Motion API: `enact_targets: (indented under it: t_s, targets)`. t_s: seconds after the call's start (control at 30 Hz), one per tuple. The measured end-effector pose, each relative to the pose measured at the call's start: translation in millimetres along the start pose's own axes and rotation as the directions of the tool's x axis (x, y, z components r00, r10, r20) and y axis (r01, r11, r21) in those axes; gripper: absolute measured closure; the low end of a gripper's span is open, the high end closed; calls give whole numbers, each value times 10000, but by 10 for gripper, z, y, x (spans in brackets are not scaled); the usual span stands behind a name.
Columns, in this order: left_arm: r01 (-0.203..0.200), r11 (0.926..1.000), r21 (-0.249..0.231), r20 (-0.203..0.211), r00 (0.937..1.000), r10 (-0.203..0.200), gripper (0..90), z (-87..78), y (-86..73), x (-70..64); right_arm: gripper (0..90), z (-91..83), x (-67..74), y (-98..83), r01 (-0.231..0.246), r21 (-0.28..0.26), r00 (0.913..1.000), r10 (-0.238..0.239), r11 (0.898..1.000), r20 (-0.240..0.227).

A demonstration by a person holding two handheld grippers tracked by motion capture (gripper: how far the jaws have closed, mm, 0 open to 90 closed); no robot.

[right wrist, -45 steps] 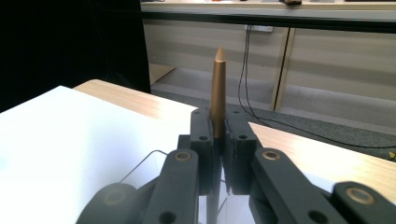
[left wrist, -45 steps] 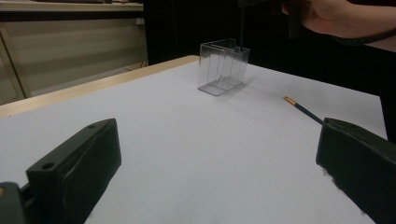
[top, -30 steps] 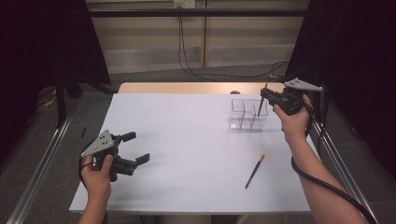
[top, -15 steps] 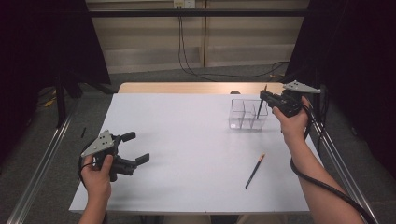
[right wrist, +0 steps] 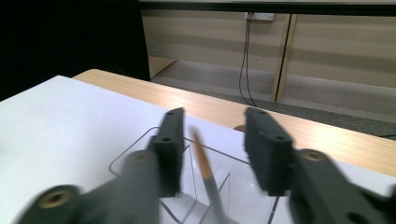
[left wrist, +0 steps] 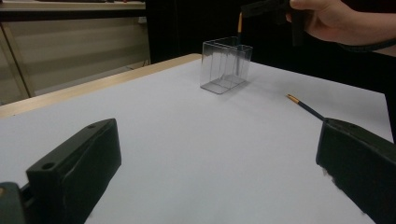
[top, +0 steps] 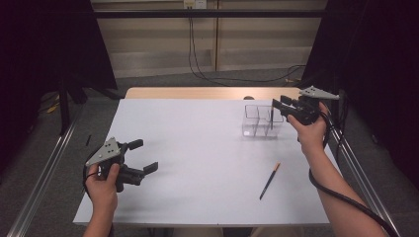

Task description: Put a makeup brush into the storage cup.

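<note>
The right gripper (top: 277, 104) hangs over the clear box (top: 262, 121) at the far right of the table (top: 197, 148). Its jaws have just been opening and now stand apart; the pencil (right wrist: 205, 170) between them touches neither and stands in the box's right compartment. A second pencil (top: 270, 180) lies nearer. The left gripper (top: 146, 155) is spread wide and holds nothing.

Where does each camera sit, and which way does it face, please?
High view: above the person's side, looking forward and down on the table; both forearms, left gripper and right gripper show.
Left gripper view: rides the left gripper, looking across the table at the box; its own jaws stand wide apart.
Right gripper view: rides the right gripper, looking over the box; its jaws have just been opening, a pencil between them.
Shared: all show the box; the high and left gripper views show the lying pencil.
</note>
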State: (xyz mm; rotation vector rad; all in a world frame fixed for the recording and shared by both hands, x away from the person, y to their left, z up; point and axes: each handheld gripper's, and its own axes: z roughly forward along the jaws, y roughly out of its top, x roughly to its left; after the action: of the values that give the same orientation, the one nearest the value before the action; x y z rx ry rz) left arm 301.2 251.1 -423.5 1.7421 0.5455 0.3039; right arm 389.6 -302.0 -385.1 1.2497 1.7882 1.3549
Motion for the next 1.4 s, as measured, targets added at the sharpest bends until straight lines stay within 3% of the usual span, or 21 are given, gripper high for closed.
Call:
enact_targets:
  t_s: [0.07, 0.43, 0.83, 1.4]
  targets:
    - [-14, 10000, 21, -2, 10000, 14, 0, 2, 1, -1, 446, -10, 9, -1, -214, -31, 9998, 214, 9998, -31]
    - [-30, 10000, 13, -12, 10000, 30, 0, 10, 5, -8, 266, -89, 29, -14, -195, -106, 9998, 194, 9998, -91]
    - [-7, 10000, 9, -37, 10000, 7, 0, 16, 4, -6, 162, -207, 74, -75, -116, -69, 9995, 114, 9999, -295]
    - [-17, 10000, 7, -39, 10000, 17, 0, 19, 5, -10, 110, -331, 222, -222, -253, -89, 9960, 245, 9996, -864]
